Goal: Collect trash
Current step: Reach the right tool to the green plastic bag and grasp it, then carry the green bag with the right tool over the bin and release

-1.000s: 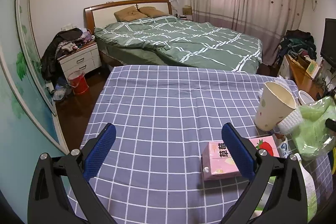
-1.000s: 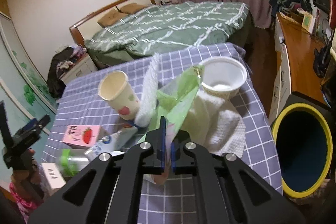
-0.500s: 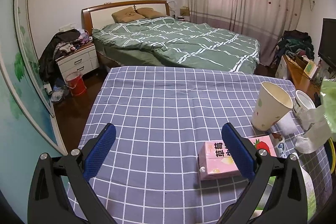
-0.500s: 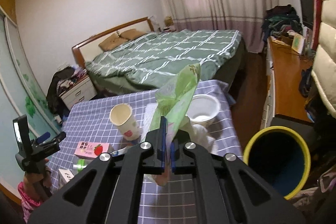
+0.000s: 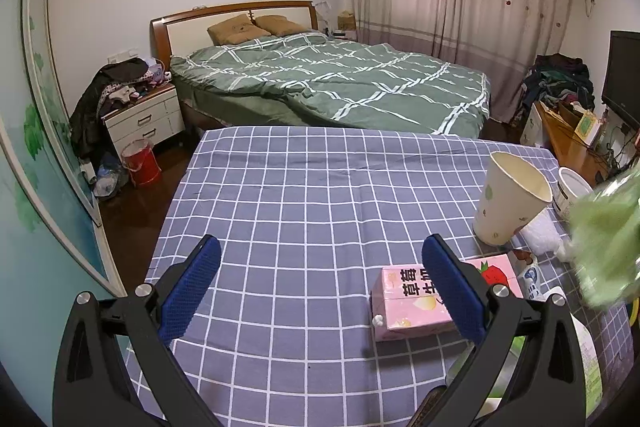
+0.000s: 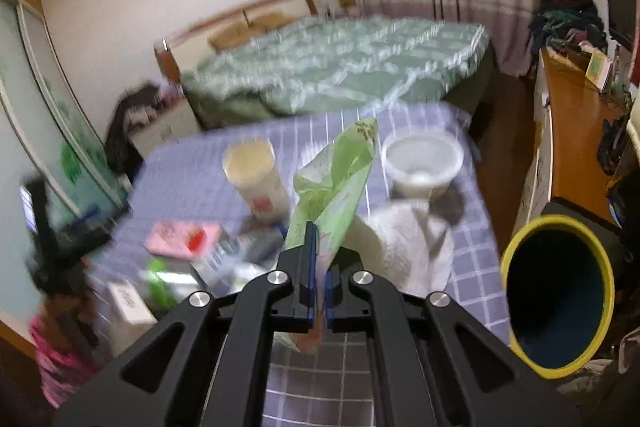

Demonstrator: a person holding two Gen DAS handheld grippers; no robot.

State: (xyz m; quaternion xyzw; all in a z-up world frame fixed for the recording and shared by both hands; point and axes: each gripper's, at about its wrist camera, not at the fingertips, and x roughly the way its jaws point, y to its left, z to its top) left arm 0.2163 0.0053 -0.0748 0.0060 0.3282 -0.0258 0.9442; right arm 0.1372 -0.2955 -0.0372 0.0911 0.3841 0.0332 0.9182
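Note:
My right gripper (image 6: 319, 259) is shut on a green snack bag (image 6: 336, 183) and holds it up above the checked table (image 6: 468, 267); the bag shows blurred at the right of the left wrist view (image 5: 604, 243). A yellow-rimmed trash bin (image 6: 556, 307) stands on the floor right of the table. My left gripper (image 5: 320, 279) is open and empty above the table (image 5: 304, 211), left of a pink strawberry milk carton (image 5: 416, 303). A paper cup (image 5: 508, 203), a white bowl (image 6: 422, 163) and a white towel (image 6: 404, 247) lie on the table.
More wrappers and a small white box (image 6: 128, 303) lie at the table's near left. A green bed (image 5: 332, 83) stands behind the table, a nightstand (image 5: 144, 119) and red bucket (image 5: 140, 163) at left, a wooden desk (image 6: 576, 123) at right.
My right gripper has swung and dropped lower with the green bag; its view is now blurred and the bin looms larger. The left gripper has barely moved.

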